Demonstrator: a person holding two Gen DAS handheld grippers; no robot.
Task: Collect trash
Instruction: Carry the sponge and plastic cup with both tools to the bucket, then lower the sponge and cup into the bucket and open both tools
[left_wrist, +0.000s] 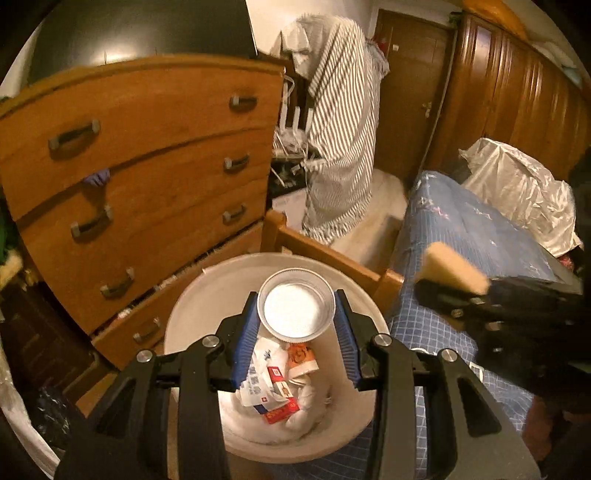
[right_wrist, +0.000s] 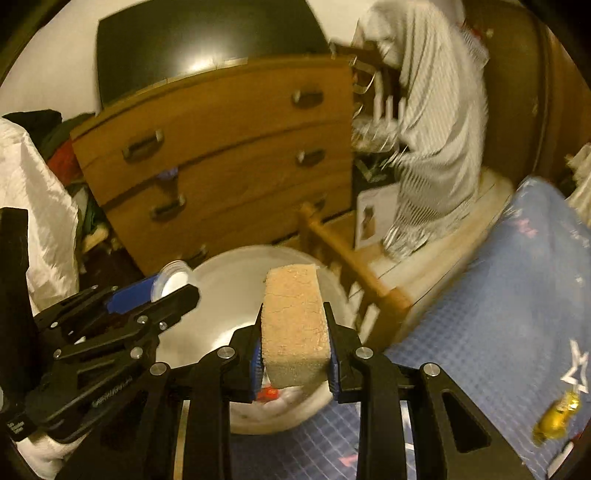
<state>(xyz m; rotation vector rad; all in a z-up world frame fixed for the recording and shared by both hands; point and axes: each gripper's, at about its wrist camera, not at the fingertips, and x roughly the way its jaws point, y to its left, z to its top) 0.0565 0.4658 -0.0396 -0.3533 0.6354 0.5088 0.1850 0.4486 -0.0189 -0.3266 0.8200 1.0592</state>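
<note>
Left gripper (left_wrist: 295, 325): its blue pads (left_wrist: 246, 332) are pinching a shallow foil cup (left_wrist: 295, 304) with a white inside, one pad on each side of the rim. The cup is hanging directly above the open mouth of a white bin (left_wrist: 192, 314). The bin is holding crumpled white paper and printed wrappers in red, orange and blue (left_wrist: 279, 384).

Right gripper (right_wrist: 295, 332): its jaws are pressing on the two sides of a tan sponge block (right_wrist: 295, 317), which is standing upright between them. The block is sitting over the near rim of the same bin (right_wrist: 236, 280); a red scrap is showing just beneath it inside the bin.

In the right wrist view the left gripper (right_wrist: 173, 291) is reaching in from the left with the cup (right_wrist: 177, 278) above the bin's far-left edge. In the left wrist view the right gripper (left_wrist: 443, 291) is entering from the right with the sponge block (left_wrist: 454, 267), beside the bin.

Surroundings: the bin is standing between a wooden chest of drawers (left_wrist: 147, 166) and a bed with a blue patterned cover (left_wrist: 461, 240). A wooden bed rail (left_wrist: 332, 258) is running just behind the bin. A striped cloth (left_wrist: 343, 129) is hanging beyond the chest. A white plastic bag (left_wrist: 517, 184) is lying on the bed, and a gold wrapper (right_wrist: 557, 417) is lying on the cover at the right edge of the right wrist view.
</note>
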